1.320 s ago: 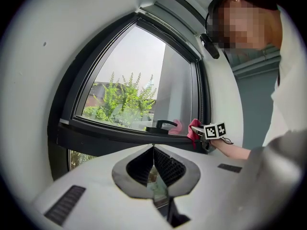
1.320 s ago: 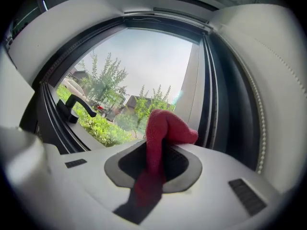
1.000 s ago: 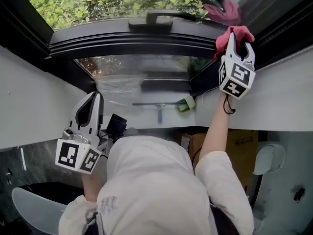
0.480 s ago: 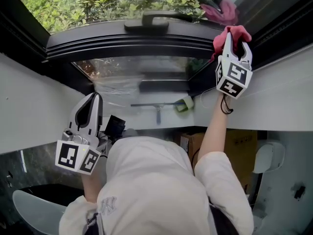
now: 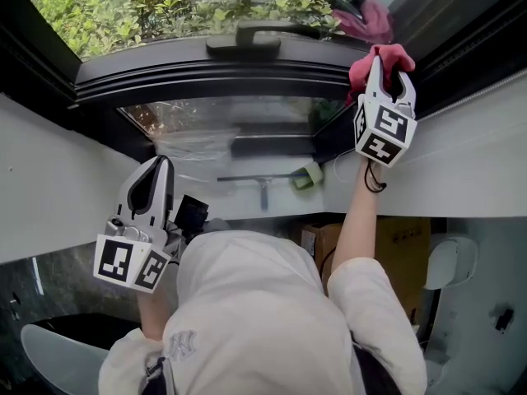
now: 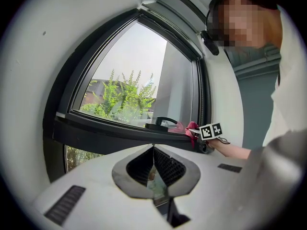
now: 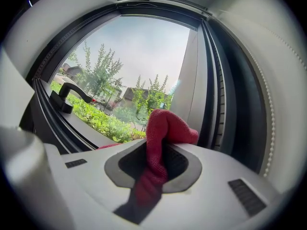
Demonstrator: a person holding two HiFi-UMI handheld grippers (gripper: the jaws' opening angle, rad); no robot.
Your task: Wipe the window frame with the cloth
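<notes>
One shift: your right hand-held gripper [image 5: 392, 67], pinching the cloth [image 5: 363, 67] on the frame's [image 5: 214, 76] right end, is sliding leftward; your left hand-held gripper [image 5: 161, 162] is staying pressed together by the white wall [image 5: 49, 171].

Bright daylight through window [image 5: 206, 6]; fisheye edges darkened.

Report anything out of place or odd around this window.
Nothing stands out. The red cloth is clamped in the right gripper at the window frame's right corner; the left gripper is shut and empty. A squeegee lies flat below the window.
</notes>
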